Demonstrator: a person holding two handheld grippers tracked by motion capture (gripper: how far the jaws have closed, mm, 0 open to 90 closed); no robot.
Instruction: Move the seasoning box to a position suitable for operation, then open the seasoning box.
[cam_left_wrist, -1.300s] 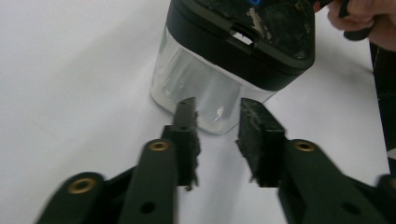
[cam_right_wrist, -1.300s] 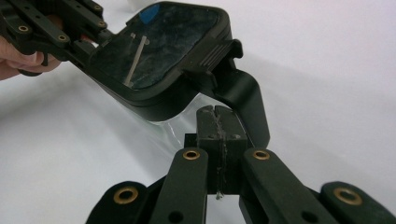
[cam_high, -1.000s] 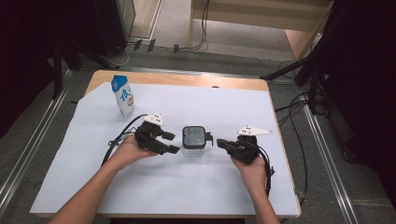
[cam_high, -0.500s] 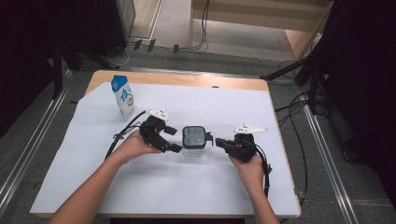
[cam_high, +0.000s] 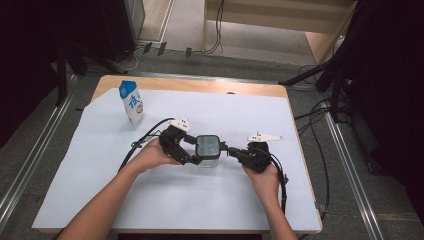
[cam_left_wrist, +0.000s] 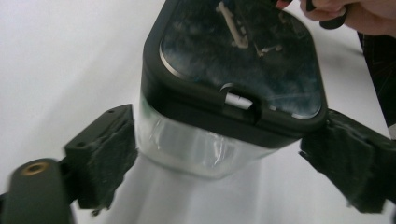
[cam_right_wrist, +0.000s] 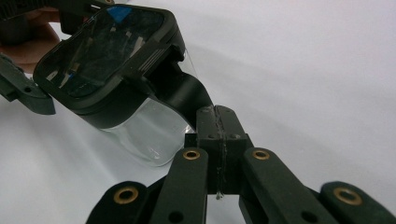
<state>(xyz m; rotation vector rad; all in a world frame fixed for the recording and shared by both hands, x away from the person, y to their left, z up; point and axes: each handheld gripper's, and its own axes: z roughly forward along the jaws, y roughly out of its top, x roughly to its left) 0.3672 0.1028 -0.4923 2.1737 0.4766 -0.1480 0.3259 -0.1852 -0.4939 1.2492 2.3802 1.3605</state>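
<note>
Clear-walled, black-lidded container on white table cover.
Left gripper spread, straddling it; right gripper pinched together, touching lid's side latch.

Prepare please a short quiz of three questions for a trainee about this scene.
1. True or false: the left gripper has its jaws on either side of the clear container.
2. What stands at the table's far left corner? A) milk carton B) kettle C) bowl
3. What colour is the container's lid?

Key: 1 true. 2 A, the milk carton. 3 black.
</note>
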